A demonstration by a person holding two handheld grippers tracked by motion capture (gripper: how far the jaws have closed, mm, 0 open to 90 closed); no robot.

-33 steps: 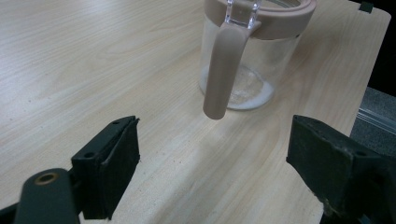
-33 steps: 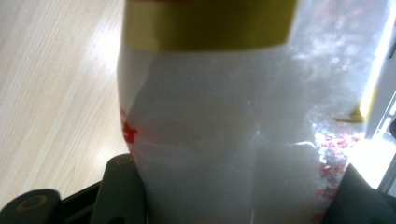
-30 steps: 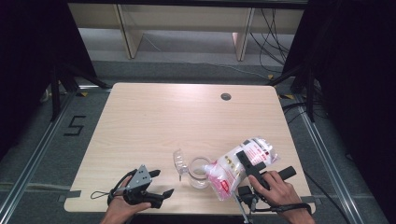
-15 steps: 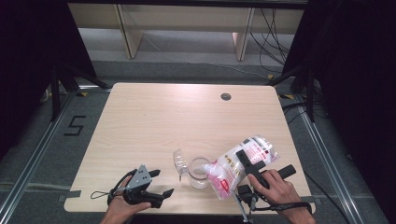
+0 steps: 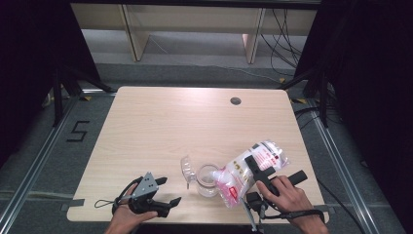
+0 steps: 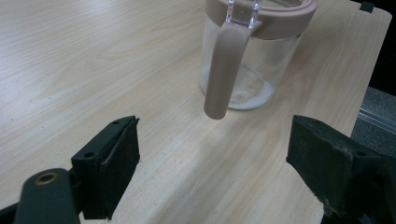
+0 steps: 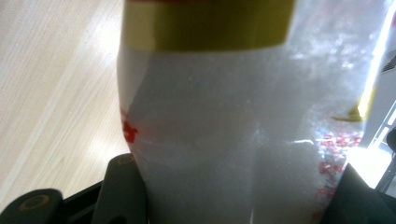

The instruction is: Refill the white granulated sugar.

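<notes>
- Tilting a plastic bag of white powder over a glass jar, my right gripper has its jaws clamped around the bag's middle; in the right gripper view the bag presses between both jaws.
- The jar stands near the counter edge at about 6 o'clock, with the bag's lower end touching its rim from 3 o'clock.
- My left gripper rests at 7 o'clock, jaws wide apart and holding nothing, aimed at the jar.
- Pouring looks barely begun, I judge: a thin white layer covers the jar's bottom, and the bag is still plump.
- The jar is clear and round, with a smooth tan collar and tan latch; its clear lid stands hinged open at 9 o'clock.
- The bag is glossy, crinkled, printed red with a gold band; the counter is pale wood grain.
</notes>
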